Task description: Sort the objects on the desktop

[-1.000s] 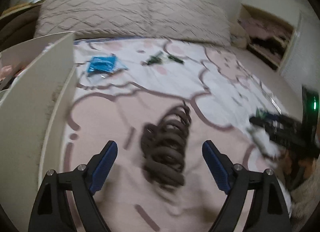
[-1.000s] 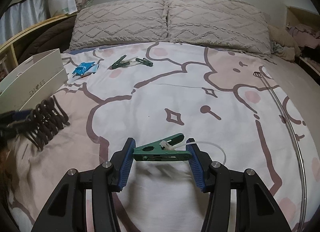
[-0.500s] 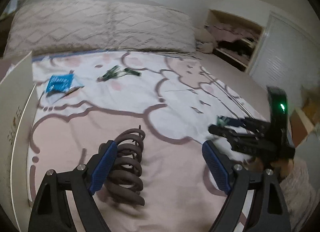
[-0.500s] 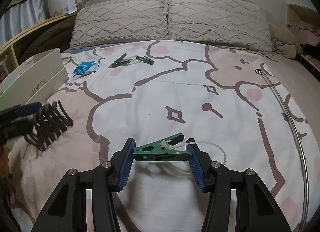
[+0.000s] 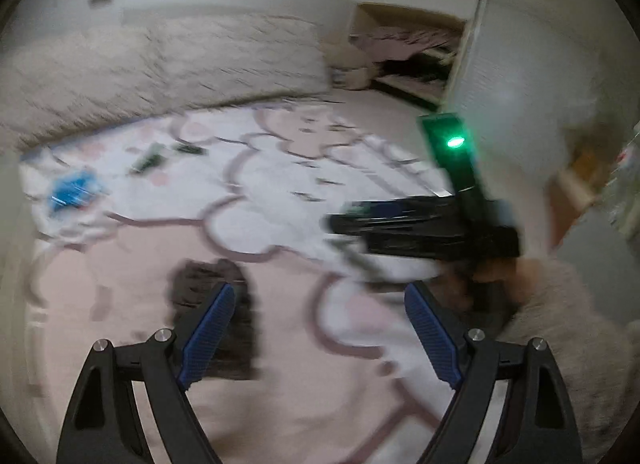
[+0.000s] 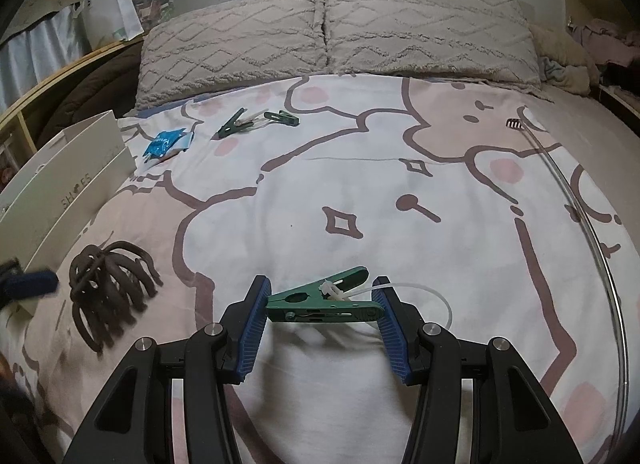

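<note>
Left wrist view: the left tool (image 5: 316, 318) stands wide open with nothing between its blue pads. One second ago the brown hair claw (image 5: 212, 304) lay centred between the fingers; it now sits low and left, partly behind the left finger, and the view has swung rightward across the bed (image 5: 132, 296) toward the right tool (image 5: 352, 219). The frame is blurred, so finer contact cannot be read. Judgement: the left tool has left the claw on the bed, unsorted. Right wrist view: the right tool (image 6: 320, 304) is closed on the green clothespin (image 6: 320, 302), gripped end to end, with a white cable tie (image 6: 416, 292) trailing from it; this grip and pose match the earlier frames. The claw (image 6: 108, 288) lies on the bed just beside the white shoe box (image 6: 64, 183), with the left tool's blue tip (image 6: 34, 284) next to it. Further clothespins (image 6: 256, 121) and a blue packet (image 6: 166, 141) lie near the pillows. Judgement: the clothespin is the item in hand; most sorting remains.
</note>
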The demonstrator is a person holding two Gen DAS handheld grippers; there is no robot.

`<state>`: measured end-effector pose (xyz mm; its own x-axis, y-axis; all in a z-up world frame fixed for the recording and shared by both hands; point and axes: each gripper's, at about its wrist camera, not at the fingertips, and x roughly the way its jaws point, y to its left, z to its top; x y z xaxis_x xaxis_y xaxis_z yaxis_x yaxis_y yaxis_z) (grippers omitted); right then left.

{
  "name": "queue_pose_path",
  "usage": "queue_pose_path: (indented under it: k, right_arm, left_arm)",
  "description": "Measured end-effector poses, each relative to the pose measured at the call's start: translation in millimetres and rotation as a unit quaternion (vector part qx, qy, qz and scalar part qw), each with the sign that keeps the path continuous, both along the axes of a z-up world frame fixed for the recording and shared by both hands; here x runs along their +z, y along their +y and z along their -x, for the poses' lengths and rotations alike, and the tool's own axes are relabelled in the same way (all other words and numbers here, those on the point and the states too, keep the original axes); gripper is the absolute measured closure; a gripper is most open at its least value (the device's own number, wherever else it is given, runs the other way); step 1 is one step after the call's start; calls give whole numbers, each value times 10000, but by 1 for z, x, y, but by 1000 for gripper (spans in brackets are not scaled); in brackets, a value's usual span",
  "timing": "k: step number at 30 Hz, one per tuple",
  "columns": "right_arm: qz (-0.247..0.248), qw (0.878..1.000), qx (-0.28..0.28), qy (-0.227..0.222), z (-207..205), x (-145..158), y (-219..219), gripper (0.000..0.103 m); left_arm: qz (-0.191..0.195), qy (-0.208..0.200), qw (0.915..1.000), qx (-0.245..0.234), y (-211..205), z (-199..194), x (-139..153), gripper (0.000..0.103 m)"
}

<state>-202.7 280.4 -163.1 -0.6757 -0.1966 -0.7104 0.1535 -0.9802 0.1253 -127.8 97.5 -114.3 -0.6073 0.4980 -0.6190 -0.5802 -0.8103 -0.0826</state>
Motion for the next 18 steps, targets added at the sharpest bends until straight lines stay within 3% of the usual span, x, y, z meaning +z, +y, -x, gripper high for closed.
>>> queue_pose_path:
  k: [2,5,9,13,18]
  right_arm:
    - [2,10000,-8,-12,0,0,0,50]
    - [-6,10000,-14,-33,0,-1,1,50]
    - [4,10000,-12,-35,1,-1,1,50]
    - [9,10000,-1,-23,0,-1,0,50]
    - [-20,10000,69,50,-6,4,-4,50]
  left_arm:
    - [454,130,9984,317,2,1,-7,16]
    - [913,-86,9945,509,4,12,-25,16]
    - [1637,-310,9810,993,-1,28,-48,15]
    - [1771,-461,9710,1539,-27,37,-50,13]
    - [1964,-580,9485,2418,-65,54,-54,13]
